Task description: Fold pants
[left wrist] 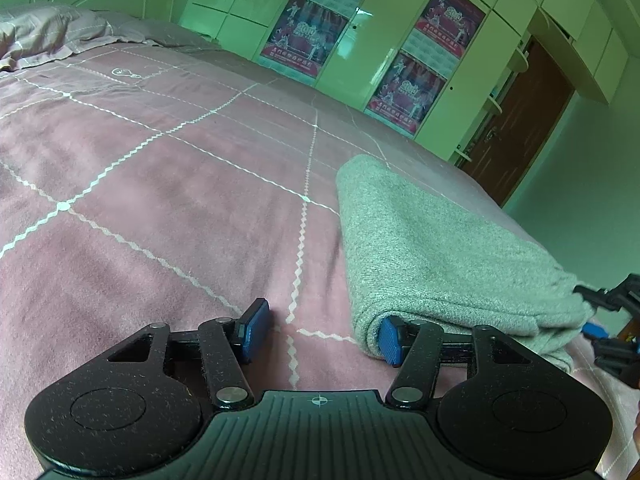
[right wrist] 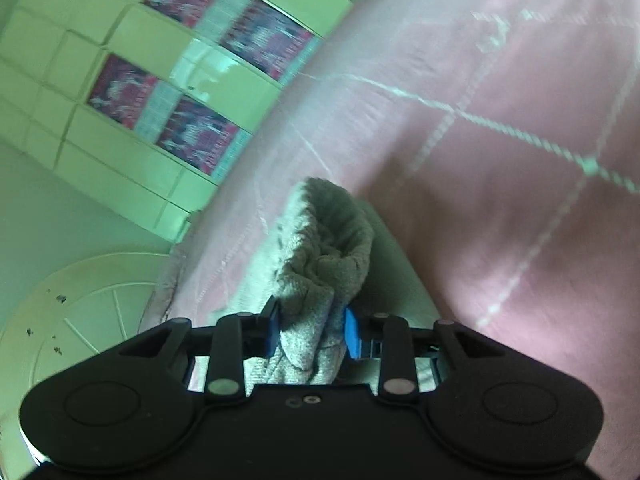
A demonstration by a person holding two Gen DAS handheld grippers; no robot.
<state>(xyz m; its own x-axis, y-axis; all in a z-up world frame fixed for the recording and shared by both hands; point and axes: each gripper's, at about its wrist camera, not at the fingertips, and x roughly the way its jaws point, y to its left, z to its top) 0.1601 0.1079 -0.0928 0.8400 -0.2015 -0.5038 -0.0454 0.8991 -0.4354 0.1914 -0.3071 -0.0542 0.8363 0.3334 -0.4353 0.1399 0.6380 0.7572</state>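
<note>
The grey pants (left wrist: 432, 240) lie folded into a long thick bundle on the pink bedspread (left wrist: 160, 184), at the right of the left wrist view. My left gripper (left wrist: 324, 334) is open and empty; its right finger (left wrist: 390, 340) touches the bundle's near left corner. My right gripper (right wrist: 310, 330) is shut on a bunched end of the grey pants (right wrist: 320, 256). It also shows in the left wrist view (left wrist: 612, 320) at the bundle's right end.
The pink bedspread (right wrist: 500, 160) with a white grid pattern fills the bed. A pillow (left wrist: 36, 36) lies at the far left. A pale wardrobe with posters (left wrist: 404, 92) and a brown door (left wrist: 520, 120) stand beyond the bed. A white round object (right wrist: 80, 320) sits low beside the bed.
</note>
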